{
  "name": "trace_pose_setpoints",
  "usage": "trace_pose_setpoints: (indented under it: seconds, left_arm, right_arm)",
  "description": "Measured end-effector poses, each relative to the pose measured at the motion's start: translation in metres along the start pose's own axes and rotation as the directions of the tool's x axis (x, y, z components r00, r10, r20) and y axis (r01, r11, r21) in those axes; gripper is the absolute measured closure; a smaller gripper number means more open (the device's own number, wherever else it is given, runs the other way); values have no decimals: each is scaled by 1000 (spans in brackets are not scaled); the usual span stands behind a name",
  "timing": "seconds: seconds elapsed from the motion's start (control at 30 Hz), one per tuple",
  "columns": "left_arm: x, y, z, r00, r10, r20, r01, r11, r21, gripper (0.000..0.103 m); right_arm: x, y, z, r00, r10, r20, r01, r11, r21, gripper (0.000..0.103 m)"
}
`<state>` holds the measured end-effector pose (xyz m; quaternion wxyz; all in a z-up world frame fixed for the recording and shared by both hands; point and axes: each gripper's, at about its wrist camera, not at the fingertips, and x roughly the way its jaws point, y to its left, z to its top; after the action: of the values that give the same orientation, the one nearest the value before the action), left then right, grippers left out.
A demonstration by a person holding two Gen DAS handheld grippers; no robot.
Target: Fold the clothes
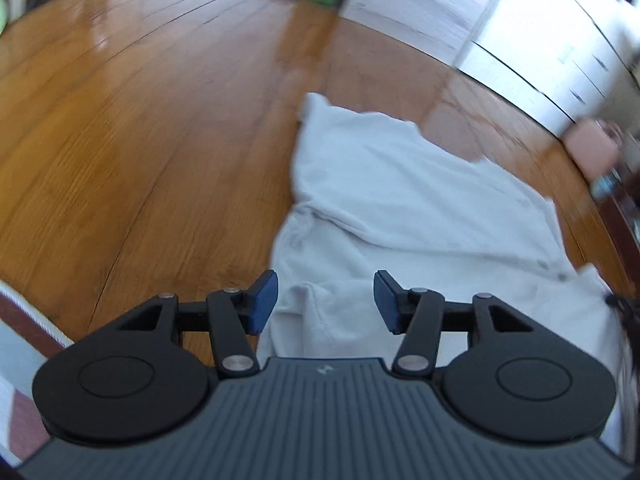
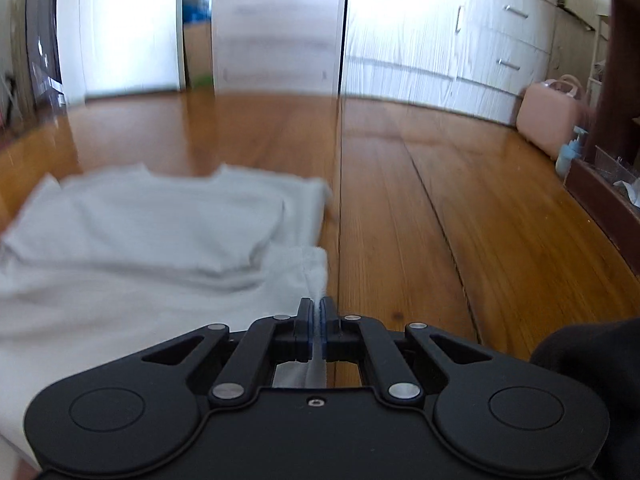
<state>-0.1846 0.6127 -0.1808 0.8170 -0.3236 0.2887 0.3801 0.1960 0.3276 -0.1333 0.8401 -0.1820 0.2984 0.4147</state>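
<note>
Partway: white garment [image 1: 400,200] on wood floor [image 1: 140,140], one fold over far half; right gripper [image 2: 316,322] pinches near right edge, left gripper [image 1: 325,302] gapes empty above near cloth; folding remains

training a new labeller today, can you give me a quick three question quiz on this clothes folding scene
1. True or false: the right claw is clamped on an edge of the white cotton garment.
2. Are the left claw's blue pads touching cloth? A) yes B) no, open above it
3. What does the garment lie on?

Key: 1 true. 2 B. 3 The glossy brown wooden floor.
</note>
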Motion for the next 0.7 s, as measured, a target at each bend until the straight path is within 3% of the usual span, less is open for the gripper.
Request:
trace_pose_setpoints:
  seconds: [0.07,0.17,0.23,0.27,0.3,0.33,0.4,0.43,0.5,0.53,0.57,0.63,0.67,0.7]
  left_arm:
    - [-6,-13,-8,1000,9,-13,-8,993,117,45]
    - [2,-32,-20,994,104,-24,-92,953,288,35]
    - [17,-37,-23,989,142,-34,-123,937,326,37]
    - [24,-37,-22,988,148,-42,-126,936,328,57]
    - [31,-36,-19,988,141,-56,-116,941,319,87]
    - [35,-34,-15,988,139,-68,-112,945,308,100]
    - [20,-31,0,994,97,-57,-77,958,275,100]
    - [9,-27,11,998,55,-44,-43,971,234,100]
    - [-1,1,38,997,-53,-48,54,998,19,99]
    - [1,20,49,993,-106,-45,100,989,-110,99]
    - [8,41,56,989,-146,-32,134,961,-243,98]
    - [28,82,60,987,-159,10,146,874,-463,92]
    - [37,96,57,988,-152,32,146,838,-526,83]
    - [44,106,52,988,-145,47,146,819,-555,79]
  right_arm:
    - [5,5,-3,1000,-8,-15,8,1000,-15,98]
    - [5,3,-8,1000,1,-21,-1,1000,1,98]
    - [5,1,-8,1000,0,-24,0,1000,4,98]
    - [5,-1,-8,1000,0,-24,0,1000,8,98]
    - [5,-2,-8,1000,2,-23,-2,1000,14,98]
    - [4,-4,-9,1000,8,-19,-7,1000,20,98]
    - [-2,-6,-9,1000,30,7,-30,999,25,98]
    - [-6,-7,-9,999,45,26,-45,999,26,98]
    - [-14,-11,-5,995,76,61,-78,997,26,98]
    - [-15,-13,-2,994,89,65,-91,996,24,98]
    - [-16,-15,0,992,102,69,-103,994,22,98]
    - [-11,-18,6,993,98,66,-99,995,16,98]
    - [-5,-19,8,994,91,56,-92,996,19,98]
    - [2,-21,10,995,88,39,-89,996,31,98]
